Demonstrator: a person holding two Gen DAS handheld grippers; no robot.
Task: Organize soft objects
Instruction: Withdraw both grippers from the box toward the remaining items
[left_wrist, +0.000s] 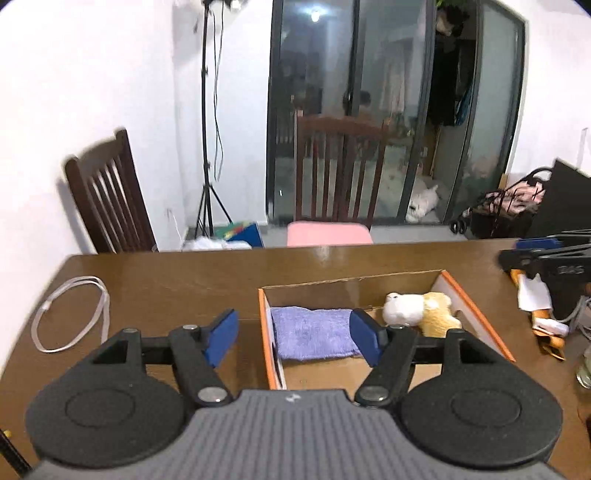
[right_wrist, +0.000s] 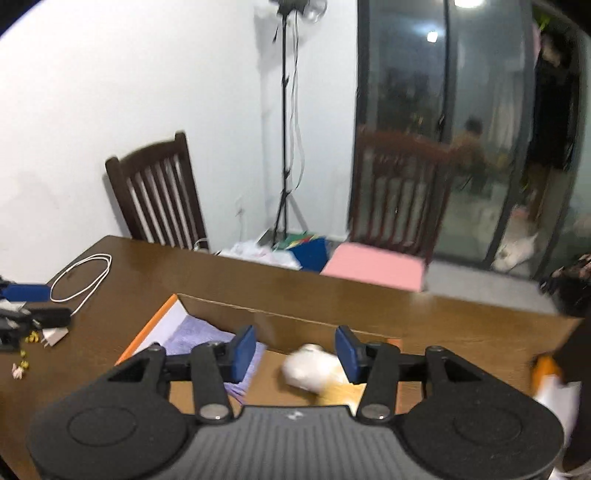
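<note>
Looking along my left gripper (left_wrist: 293, 338), I see its blue pads spread wide with nothing between them, hanging over the near left corner of the cardboard box (left_wrist: 271, 354). Inside the box a folded purple towel (left_wrist: 314, 332) lies flat against the left wall, and a white-and-yellow plush toy (left_wrist: 419, 310) lies toward the far right corner, apart from the towel. The towel sits just beyond the gap of those fingers; the right pad overlaps its right edge in the picture (whether it touches, I cannot tell).

My right gripper (right_wrist: 295, 352) is likewise spread and empty above the same box (right_wrist: 147, 341); the plush toy (right_wrist: 314, 369), blurred, lies just beyond, between the pads and nearer the right one, while the towel (right_wrist: 195, 334) shows behind the left pad.

Further out, a white cable (left_wrist: 70, 314) loops on the brown table (left_wrist: 177, 280) left of the box. Past the far edge stands a wooden chair (left_wrist: 340, 166) with a pink cushion (left_wrist: 328, 233), then a light stand (left_wrist: 207, 147) by the wall.
</note>
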